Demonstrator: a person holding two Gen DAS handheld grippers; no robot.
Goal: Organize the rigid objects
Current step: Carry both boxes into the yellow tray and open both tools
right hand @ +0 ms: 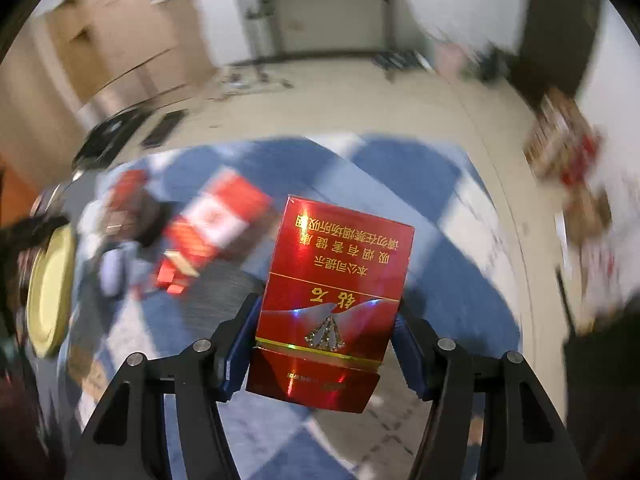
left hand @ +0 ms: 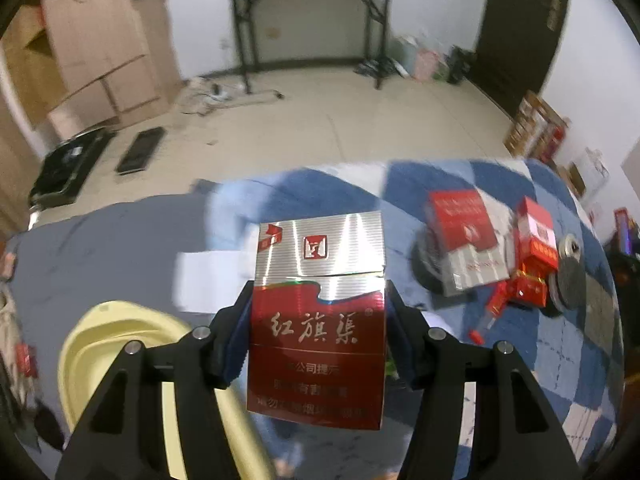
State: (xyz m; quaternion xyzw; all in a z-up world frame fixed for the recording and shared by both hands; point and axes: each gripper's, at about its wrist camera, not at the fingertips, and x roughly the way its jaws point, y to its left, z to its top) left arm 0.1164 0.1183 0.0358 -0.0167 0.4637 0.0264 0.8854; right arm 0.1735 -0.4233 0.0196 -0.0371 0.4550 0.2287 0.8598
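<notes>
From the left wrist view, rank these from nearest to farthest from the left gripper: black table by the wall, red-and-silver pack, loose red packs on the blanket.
1. red-and-silver pack, between the left gripper fingers
2. loose red packs, right, on blanket
3. black table, far wall

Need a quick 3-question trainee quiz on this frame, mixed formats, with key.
1. True or false: the left gripper holds a silver-and-red pack.
2. The all-red pack in the right gripper shows its print: A) upright B) upside down C) sideways.
3. Fill in: the basin seen past the left gripper is ___ in colour.

Key: 1 true; 2 B; 3 yellow.
</notes>
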